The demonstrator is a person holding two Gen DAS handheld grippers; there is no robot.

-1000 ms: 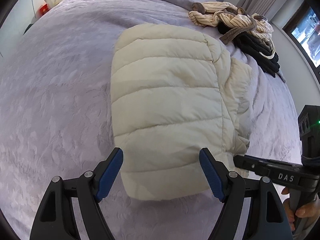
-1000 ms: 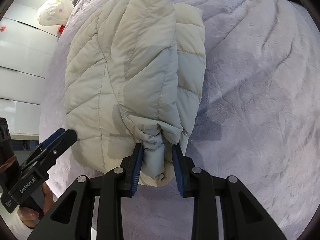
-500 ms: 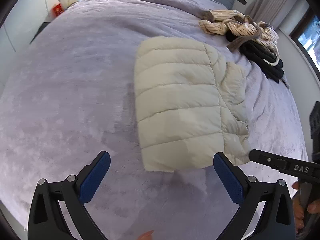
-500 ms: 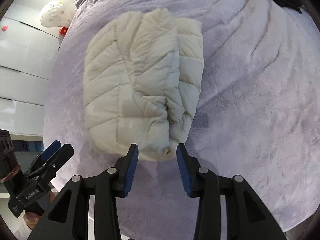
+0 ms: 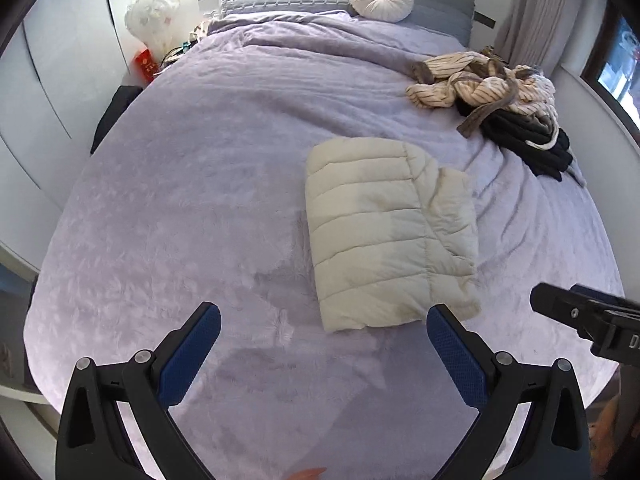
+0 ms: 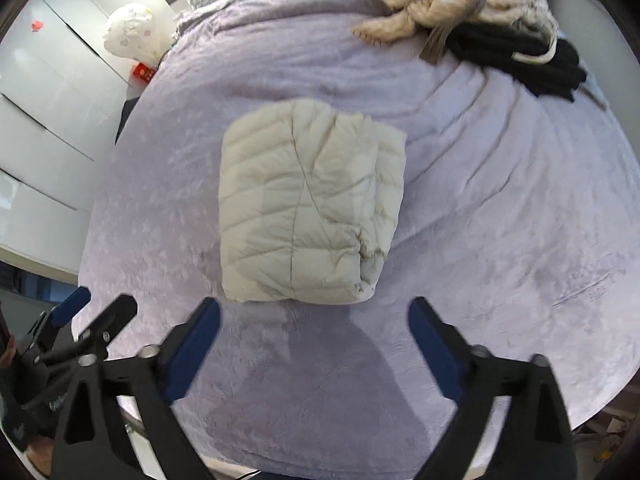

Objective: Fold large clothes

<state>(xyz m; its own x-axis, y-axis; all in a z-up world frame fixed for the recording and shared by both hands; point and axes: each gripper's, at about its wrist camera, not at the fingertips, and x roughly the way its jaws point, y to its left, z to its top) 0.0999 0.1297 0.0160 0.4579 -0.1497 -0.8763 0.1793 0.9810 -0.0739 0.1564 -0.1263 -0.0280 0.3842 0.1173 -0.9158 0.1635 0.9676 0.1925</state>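
Jaws of left gripper [image 5: 323,334] and right gripper [image 6: 314,326] just spread wide, empty, above one folded puffer jacket [image 5: 384,236]

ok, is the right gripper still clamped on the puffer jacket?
No, the right gripper stands wide open, its jaws having just opened, clear of the folded puffer jacket on the bed.

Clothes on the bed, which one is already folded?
The cream puffer jacket, a neat rectangle mid-bed. The striped garment and black garment lie heaped together in the far corner.
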